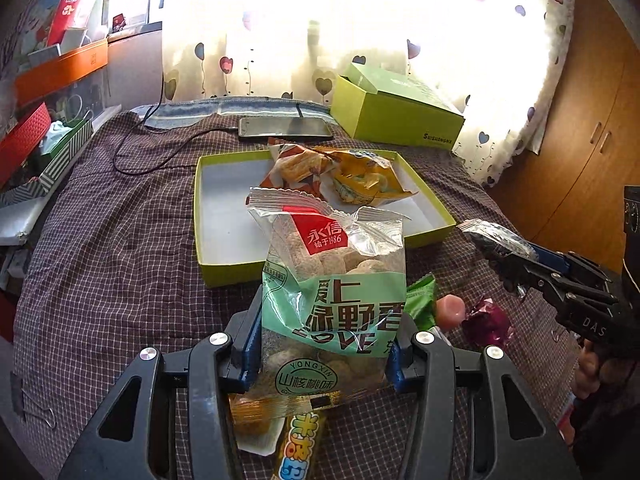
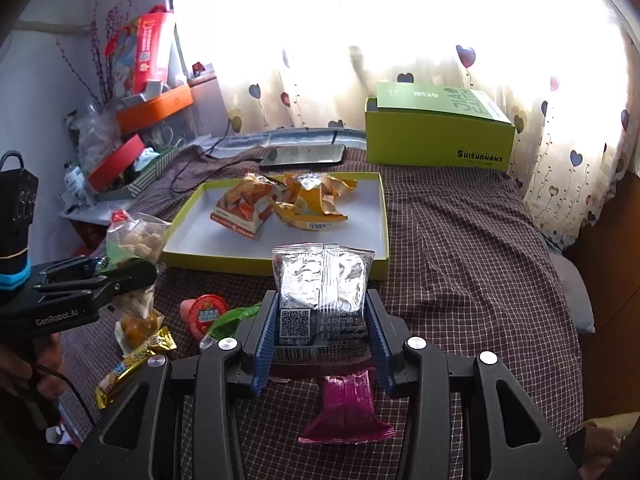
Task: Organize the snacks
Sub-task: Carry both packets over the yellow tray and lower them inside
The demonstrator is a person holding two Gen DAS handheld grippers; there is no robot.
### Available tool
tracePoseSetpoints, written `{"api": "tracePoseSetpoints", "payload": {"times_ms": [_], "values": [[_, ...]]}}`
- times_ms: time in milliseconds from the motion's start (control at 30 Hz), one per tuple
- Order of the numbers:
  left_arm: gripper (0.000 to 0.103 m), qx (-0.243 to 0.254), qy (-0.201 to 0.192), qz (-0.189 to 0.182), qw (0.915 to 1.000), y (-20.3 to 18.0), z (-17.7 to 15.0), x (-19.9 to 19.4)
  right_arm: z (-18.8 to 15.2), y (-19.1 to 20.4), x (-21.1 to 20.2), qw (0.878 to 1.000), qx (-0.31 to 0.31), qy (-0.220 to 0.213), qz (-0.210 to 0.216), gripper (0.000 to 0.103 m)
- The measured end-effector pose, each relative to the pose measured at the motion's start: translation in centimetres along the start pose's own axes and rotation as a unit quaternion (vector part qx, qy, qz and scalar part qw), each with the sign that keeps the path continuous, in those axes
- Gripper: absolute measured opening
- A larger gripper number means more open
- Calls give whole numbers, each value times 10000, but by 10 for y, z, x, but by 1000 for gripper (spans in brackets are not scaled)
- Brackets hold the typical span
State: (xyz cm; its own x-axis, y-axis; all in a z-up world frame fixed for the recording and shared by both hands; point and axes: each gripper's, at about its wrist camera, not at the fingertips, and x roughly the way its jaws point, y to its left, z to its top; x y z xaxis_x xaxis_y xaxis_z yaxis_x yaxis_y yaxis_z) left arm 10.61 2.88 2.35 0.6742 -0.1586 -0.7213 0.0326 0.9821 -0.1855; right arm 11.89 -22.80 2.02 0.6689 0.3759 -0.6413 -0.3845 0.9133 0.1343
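The left tongs [image 1: 324,360] pinch a light, crinkly cookie bag [image 1: 334,292] and the right tongs [image 2: 320,340] pinch a slippery silver bag [image 2: 322,276], both near the green tray [image 2: 280,262]

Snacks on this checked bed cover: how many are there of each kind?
Sealed packets: 7 (orange-white packet, yellow packet, silver foil packet, clear-and-green biscuit bag, small green packet, magenta packet, clear cake packet)
Round pink jelly cup with red lid: 1
Long gold-wrapped stick: 1
Total: 9
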Motion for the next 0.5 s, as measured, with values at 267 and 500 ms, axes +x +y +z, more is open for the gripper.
{"api": "tracePoseSetpoints", "payload": {"times_ms": [267,500], "values": [[49,122,-127,-74,9998,-17,15,-4,12,0,-6,9999,-61,-134,-37,40],[49,243,-96,-131,9996,-30,27,9,26,-2,-1,9998,-80,-195,-23,40]]}}
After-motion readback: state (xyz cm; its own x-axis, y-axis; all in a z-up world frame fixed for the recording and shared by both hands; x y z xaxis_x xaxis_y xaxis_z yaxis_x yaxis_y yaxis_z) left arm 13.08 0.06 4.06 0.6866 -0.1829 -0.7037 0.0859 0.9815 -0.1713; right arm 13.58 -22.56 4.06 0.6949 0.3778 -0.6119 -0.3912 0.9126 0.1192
